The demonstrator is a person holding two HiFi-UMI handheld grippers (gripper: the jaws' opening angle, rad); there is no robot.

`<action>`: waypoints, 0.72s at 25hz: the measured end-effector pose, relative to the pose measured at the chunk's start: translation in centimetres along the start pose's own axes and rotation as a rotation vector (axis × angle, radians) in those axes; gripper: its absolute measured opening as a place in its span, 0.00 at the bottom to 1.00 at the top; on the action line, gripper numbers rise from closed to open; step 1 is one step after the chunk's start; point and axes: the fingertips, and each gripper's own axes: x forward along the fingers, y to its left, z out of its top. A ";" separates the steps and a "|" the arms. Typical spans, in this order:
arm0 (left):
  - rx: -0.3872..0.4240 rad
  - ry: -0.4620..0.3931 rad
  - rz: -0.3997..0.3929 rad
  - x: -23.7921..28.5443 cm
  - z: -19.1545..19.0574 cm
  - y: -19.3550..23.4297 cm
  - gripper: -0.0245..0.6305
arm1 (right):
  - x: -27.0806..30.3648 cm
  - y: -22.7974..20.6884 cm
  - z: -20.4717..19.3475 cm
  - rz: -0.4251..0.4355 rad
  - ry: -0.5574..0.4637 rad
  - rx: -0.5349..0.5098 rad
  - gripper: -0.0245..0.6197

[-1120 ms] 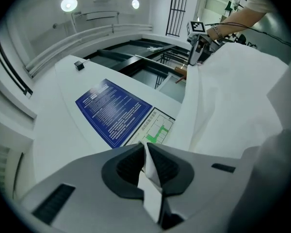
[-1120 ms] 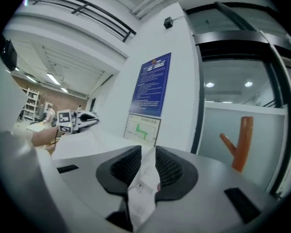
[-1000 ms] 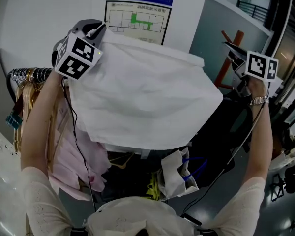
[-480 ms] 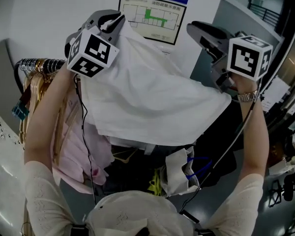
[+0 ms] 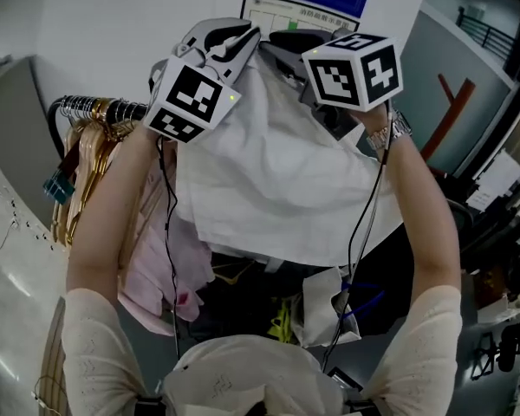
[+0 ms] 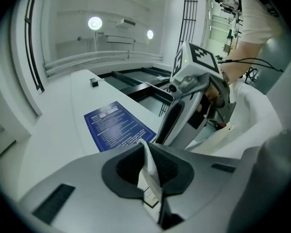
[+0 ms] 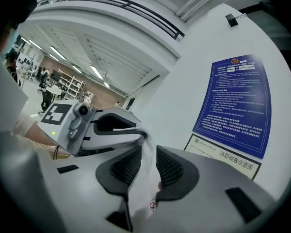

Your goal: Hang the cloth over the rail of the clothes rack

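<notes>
- Cloth (image 5: 277, 189) is held up in the air, hanging below both tongs.
- Left tongs (image 6: 148, 166) and right tongs (image 7: 144, 166) each pinch its top edge, close together.
- Rail (image 5: 95, 108) lies lower-left of cloth, nearer left tongs.

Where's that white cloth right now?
In the head view, the white cloth hangs centre frame, pinched at its top edge by the left claw and right claw, just right of the rack rail.
</notes>
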 end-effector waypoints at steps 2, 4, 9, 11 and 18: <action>0.008 -0.002 -0.012 -0.1 0.0 -0.2 0.08 | 0.9 -0.6 -0.3 -0.020 0.010 -0.007 0.17; 0.008 -0.010 -0.017 -0.3 0.1 -0.2 0.08 | 1.5 -0.8 -0.2 -0.020 0.012 -0.020 0.17; -0.035 -0.026 -0.045 -0.2 0.1 -0.2 0.08 | 1.6 -0.3 -0.4 0.023 -0.008 -0.011 0.08; -0.019 -0.019 -0.038 -0.2 0.1 -0.3 0.08 | 1.4 -0.4 -0.6 0.027 -0.014 0.015 0.08; 0.132 0.016 -0.029 -1.0 0.0 -0.1 0.10 | 1.3 -0.5 -0.3 0.009 -0.029 0.050 0.08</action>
